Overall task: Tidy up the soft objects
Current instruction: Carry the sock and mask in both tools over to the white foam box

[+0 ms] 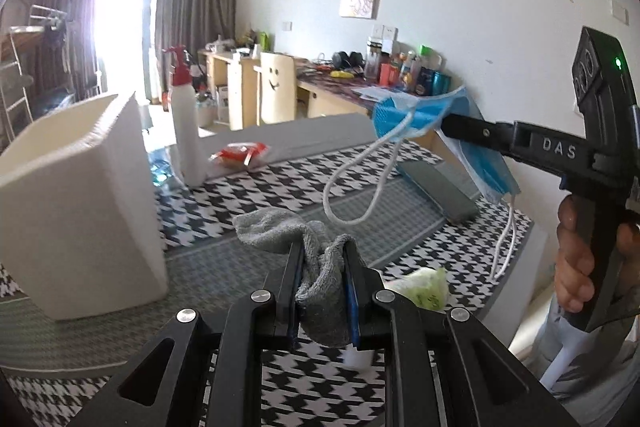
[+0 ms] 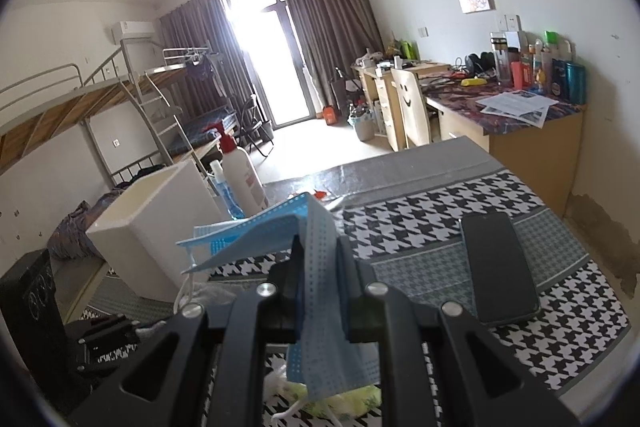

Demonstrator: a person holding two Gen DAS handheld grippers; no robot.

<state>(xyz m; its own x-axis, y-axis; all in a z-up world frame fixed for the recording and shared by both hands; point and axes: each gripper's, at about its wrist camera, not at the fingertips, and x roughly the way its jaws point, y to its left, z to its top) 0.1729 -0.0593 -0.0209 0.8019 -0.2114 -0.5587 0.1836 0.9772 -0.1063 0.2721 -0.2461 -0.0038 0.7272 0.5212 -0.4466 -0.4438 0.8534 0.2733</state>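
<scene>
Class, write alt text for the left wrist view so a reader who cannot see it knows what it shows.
The left gripper clamps a grey sock above a houndstooth-patterned table, with an open white box to its left. At right, the right gripper, in a person's hand, holds a blue face mask whose white ear loops dangle.

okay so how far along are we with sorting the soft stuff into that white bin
Nothing looks done yet: what shows of the white bin looks empty, though its bottom is hidden. In hand: the left gripper is shut on the grey sock, and the right gripper is shut on the blue face mask, both held above the table. Left: dropping both in, if the bin is their place.
</scene>
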